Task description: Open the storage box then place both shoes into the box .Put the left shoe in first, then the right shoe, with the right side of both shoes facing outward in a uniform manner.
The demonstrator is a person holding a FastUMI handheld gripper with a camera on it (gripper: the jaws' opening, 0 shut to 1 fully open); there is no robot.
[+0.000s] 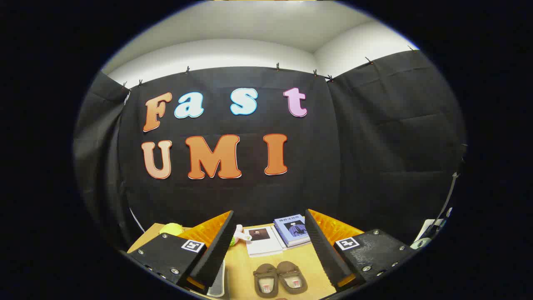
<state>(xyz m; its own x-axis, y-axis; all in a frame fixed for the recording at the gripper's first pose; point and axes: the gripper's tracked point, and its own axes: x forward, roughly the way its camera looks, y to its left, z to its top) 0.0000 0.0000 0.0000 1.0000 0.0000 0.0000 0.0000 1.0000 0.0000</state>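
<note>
Shoes (280,278) between spread claw (270,221) fingers — untouched.

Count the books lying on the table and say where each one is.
2, side by side beyond the open gripper, past the shoes: a white book and a blue book overlapping its edge. The fingers may hide more.

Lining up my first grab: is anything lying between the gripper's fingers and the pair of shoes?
No. In the gripper view the open gripper frames the brown shoes side by side on bare wooden table; the books lie beyond them.
</note>
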